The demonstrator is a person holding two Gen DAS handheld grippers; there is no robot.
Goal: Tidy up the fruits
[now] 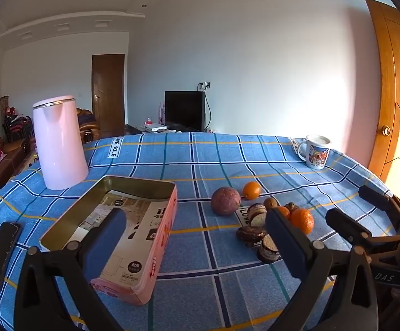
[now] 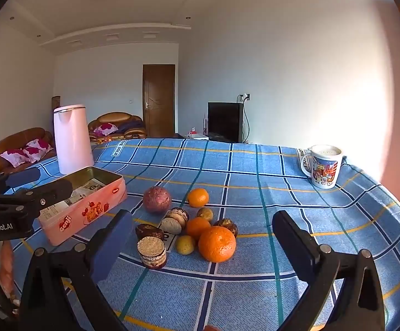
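Note:
A cluster of fruits lies mid-table: a purple passion fruit (image 2: 156,199), a large orange (image 2: 217,243), two smaller oranges (image 2: 198,197), a yellow fruit (image 2: 185,244), brown fruits and round cake-like pieces (image 2: 152,251). An open pink tin (image 2: 84,207) stands left of them, holding only a paper sheet; it also shows in the left wrist view (image 1: 133,220). My left gripper (image 1: 194,237) is open and empty, between tin and fruits. My right gripper (image 2: 202,237) is open and empty, in front of the cluster.
A pink kettle (image 1: 59,143) stands at the far left of the blue checked tablecloth (image 2: 255,171). A printed mug (image 2: 324,169) stands far right. A black phone (image 1: 1,251) lies at the left edge. A wooden door (image 1: 392,96) is on the right.

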